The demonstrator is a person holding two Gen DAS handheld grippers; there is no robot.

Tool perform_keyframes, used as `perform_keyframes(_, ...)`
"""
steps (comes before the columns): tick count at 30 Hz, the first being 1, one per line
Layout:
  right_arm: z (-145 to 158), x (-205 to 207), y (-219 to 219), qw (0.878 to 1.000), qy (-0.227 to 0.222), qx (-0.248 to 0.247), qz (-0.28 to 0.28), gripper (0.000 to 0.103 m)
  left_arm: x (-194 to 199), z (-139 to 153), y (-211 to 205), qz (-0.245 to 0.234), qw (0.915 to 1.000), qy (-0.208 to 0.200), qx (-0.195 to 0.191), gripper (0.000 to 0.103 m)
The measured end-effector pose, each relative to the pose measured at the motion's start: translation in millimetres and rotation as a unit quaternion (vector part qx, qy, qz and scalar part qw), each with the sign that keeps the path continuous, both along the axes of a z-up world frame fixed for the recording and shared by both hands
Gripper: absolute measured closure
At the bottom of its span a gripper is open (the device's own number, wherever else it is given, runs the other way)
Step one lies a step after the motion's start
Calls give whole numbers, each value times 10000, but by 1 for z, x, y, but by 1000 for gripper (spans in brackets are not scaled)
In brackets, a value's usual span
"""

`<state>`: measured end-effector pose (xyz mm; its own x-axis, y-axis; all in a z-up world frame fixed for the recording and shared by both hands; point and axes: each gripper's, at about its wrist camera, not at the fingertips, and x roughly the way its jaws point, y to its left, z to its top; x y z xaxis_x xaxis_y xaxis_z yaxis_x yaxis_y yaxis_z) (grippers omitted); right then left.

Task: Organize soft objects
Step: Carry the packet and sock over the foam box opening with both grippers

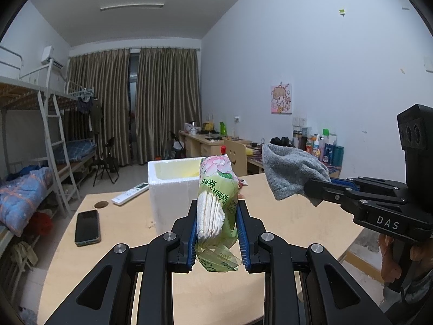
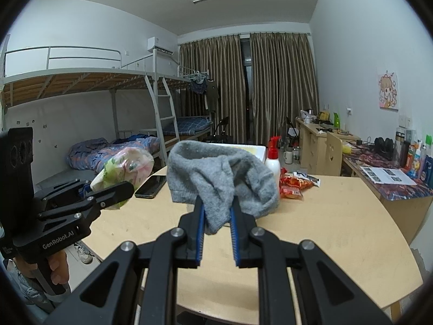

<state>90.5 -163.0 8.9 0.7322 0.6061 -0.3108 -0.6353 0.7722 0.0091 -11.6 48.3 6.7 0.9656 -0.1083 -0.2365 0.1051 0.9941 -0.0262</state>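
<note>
Left gripper [image 1: 216,216]: clamped on the tissue pack [image 1: 216,200], frame centre, raised off the table [image 1: 297,216].
Right gripper [image 2: 216,216]: clamped on the grey sock [image 2: 222,178], frame centre, lifted likewise.
Foam box [image 1: 167,184]: open-topped, behind the pack; probably the destination.
Reason: both items seemed held aloft for carrying boxward.

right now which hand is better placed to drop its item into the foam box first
Left, probably. In the left wrist view, the left tongs hold the tissue pack directly before the white foam box. The right tongs hold the grey sock off beside it.
</note>
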Motion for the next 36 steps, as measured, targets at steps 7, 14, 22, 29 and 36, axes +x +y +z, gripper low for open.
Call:
perform_keyframes(7, 6, 10, 5, 10000, -15, 30, 55, 83, 10, 5, 2, 84, 10000, 15, 15, 76)
perform_keyframes(14, 8, 15, 7, 9999, -29, 26, 157, 83, 27, 10, 8, 300, 9994, 160, -53, 76)
perform_keyframes(22, 11, 32, 8, 9997, -18, 67, 248, 83, 56, 19, 11, 454, 9987, 217, -107, 76)
perform_keyframes(29, 14, 48, 9, 9996, 17, 105, 244, 83, 76, 26, 15, 542, 9982, 224, -93, 76)
perform_keyframes(36, 18, 61, 13, 9995, 32, 132, 294, 83, 99, 33, 19, 593, 9978, 276, -62, 76)
